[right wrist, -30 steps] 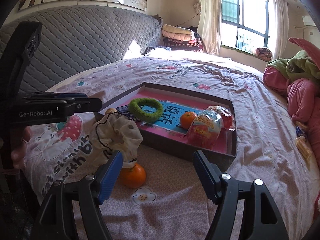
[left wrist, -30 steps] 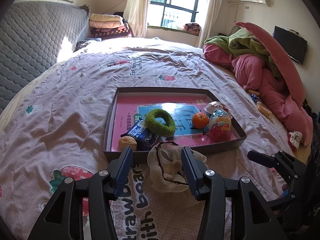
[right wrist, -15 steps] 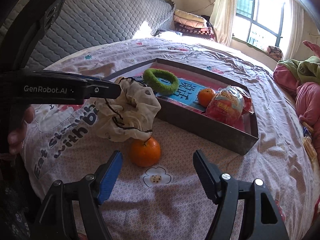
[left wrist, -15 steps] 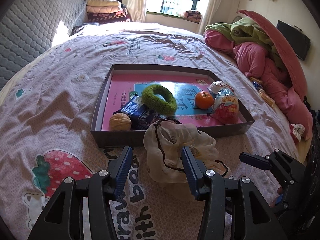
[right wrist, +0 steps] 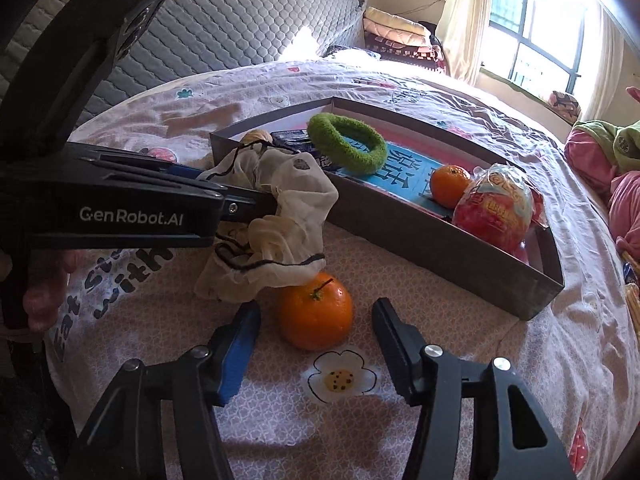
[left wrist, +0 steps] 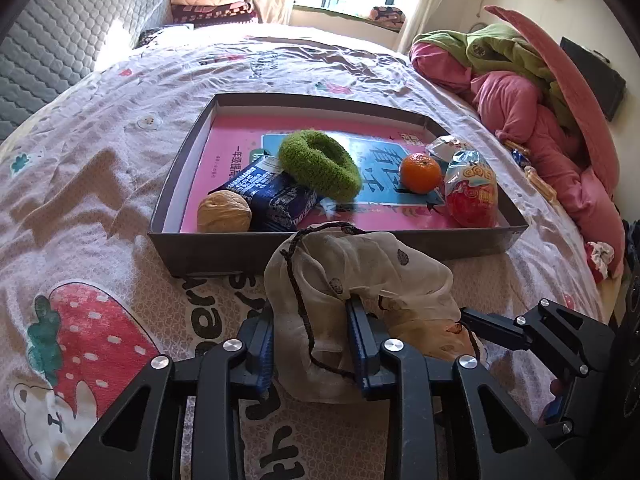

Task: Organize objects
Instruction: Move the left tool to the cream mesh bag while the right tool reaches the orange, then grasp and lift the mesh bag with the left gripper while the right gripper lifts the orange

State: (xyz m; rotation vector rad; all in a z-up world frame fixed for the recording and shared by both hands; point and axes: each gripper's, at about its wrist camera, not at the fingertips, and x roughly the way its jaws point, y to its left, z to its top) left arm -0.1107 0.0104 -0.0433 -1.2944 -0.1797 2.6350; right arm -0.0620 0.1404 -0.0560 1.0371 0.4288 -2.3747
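Both grippers point down at the bedspread (left wrist: 120, 184) just in front of the cardboard tray (left wrist: 240, 246). My left gripper (left wrist: 312, 340) has a fold of the cream drawstring pouch (left wrist: 360, 272) between its blue pads, and its jaws are closing on the cloth; the pouch lies crumpled against the tray's near wall. My right gripper (right wrist: 316, 320) straddles the loose orange (right wrist: 316, 310), which sits on the bedspread right beside the pouch, partly under its edge; those jaws are closing too, with a gap still showing on both sides of the fruit. Inside the tray lie a green fuzzy ring (left wrist: 318, 164), a dark blue packet (left wrist: 272, 196), a walnut (left wrist: 224, 214) in the near left corner, a small orange (left wrist: 420, 172) and a red snack bag (left wrist: 472, 196) towards the right end. Pink and green bedding (left wrist: 540, 120) is heaped well beyond the tray's right end.
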